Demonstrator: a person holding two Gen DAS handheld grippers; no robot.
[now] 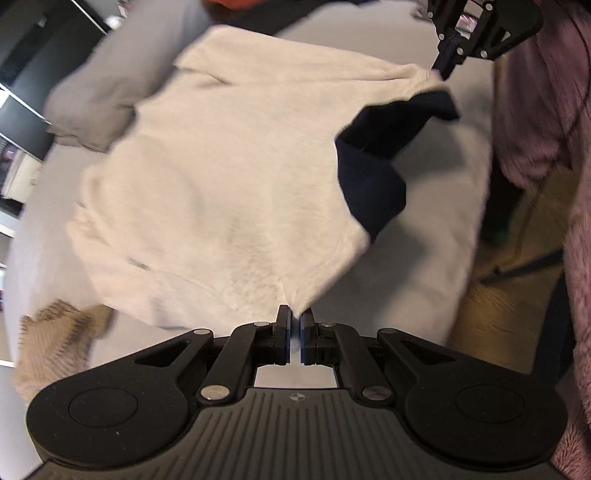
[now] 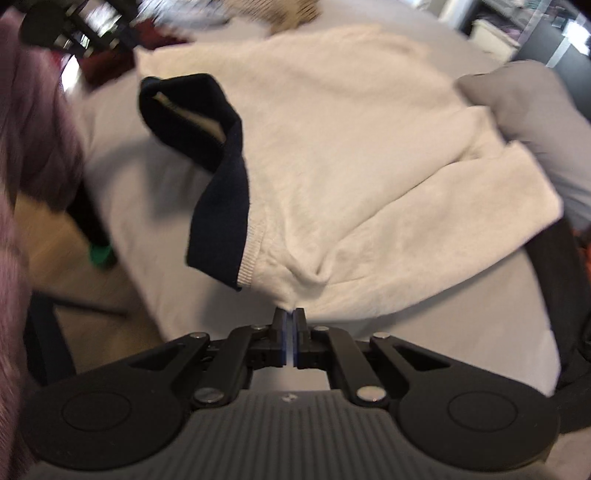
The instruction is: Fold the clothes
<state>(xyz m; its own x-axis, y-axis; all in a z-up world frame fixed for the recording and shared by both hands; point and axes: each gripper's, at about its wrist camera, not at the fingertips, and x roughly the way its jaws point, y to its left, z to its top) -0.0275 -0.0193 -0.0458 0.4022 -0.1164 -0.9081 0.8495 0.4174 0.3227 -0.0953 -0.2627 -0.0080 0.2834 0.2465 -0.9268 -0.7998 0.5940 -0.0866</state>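
Note:
A cream sweatshirt (image 1: 229,177) with a dark navy band (image 1: 373,177) is spread over a grey bed (image 1: 424,258). My left gripper (image 1: 295,317) is shut on a corner of its cream cloth at the near edge. At the top right of the left wrist view my right gripper (image 1: 441,72) pinches the other corner, beside the navy band. The right wrist view shows the same cream sweatshirt (image 2: 351,147) and navy band (image 2: 221,206), with my right gripper (image 2: 290,314) shut on the cream hem. My left gripper (image 2: 92,29) is a blur at the top left.
A grey garment (image 1: 88,110) lies next to the sweatshirt, with a tan knitted piece (image 1: 55,339) near the bed's corner. A person's mauve fleece sleeve (image 1: 546,110) fills the right side. Wooden floor (image 1: 509,314) shows beyond the bed edge. A dark strap (image 2: 569,295) hangs at right.

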